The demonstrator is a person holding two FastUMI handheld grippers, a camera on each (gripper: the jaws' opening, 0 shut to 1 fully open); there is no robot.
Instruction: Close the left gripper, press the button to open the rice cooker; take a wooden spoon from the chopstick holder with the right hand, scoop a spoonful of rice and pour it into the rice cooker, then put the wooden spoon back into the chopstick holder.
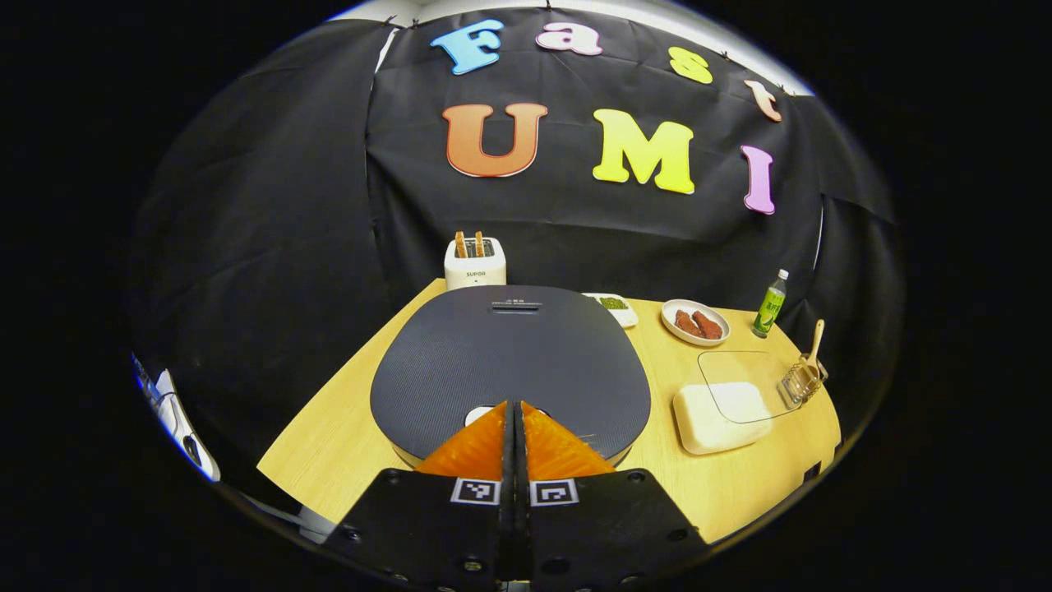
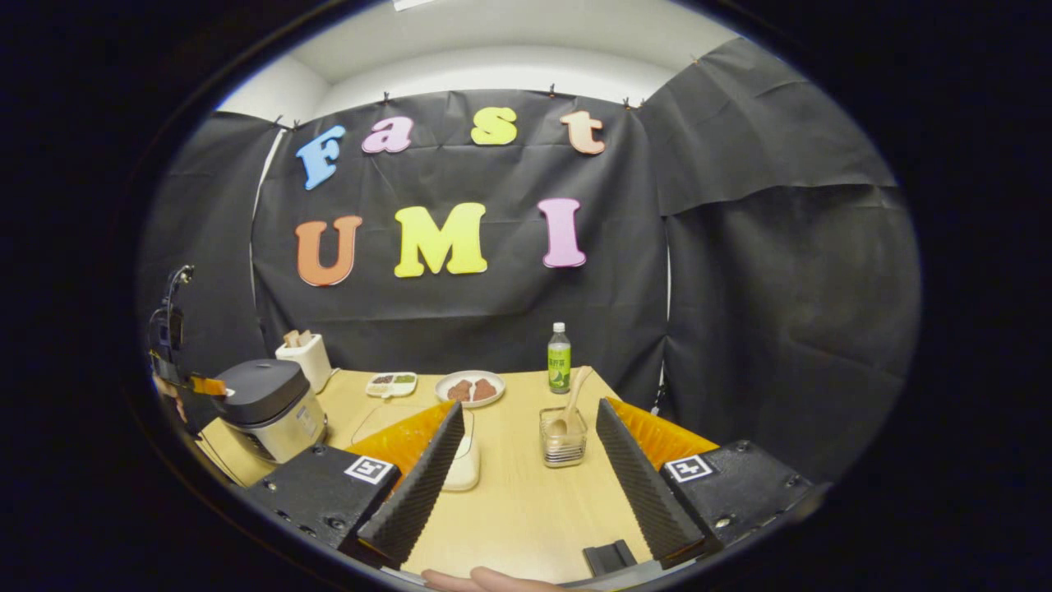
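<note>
The left gripper (image 1: 515, 411), fingers together, is at the rice cooker (image 1: 509, 362); lid down. The right gripper (image 2: 526, 460) waits wide, wooden spoon (image 2: 569, 401) untouched.

spoon (image 2: 573, 400) in holder (image 2: 564, 437), toaster (image 1: 474, 260) behind cooker (image 1: 509, 362)

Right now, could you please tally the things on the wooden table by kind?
Appliances: 2, the dark-lidded rice cooker and white toaster.
Food dishes: 3, the white oval plate of brown pieces, white divided tray, cream rice box.
Bottles: 1, the green plastic bottle.
Utensil sets: 1, the clear chopstick holder with wooden spoon.
Total: 7.
</note>
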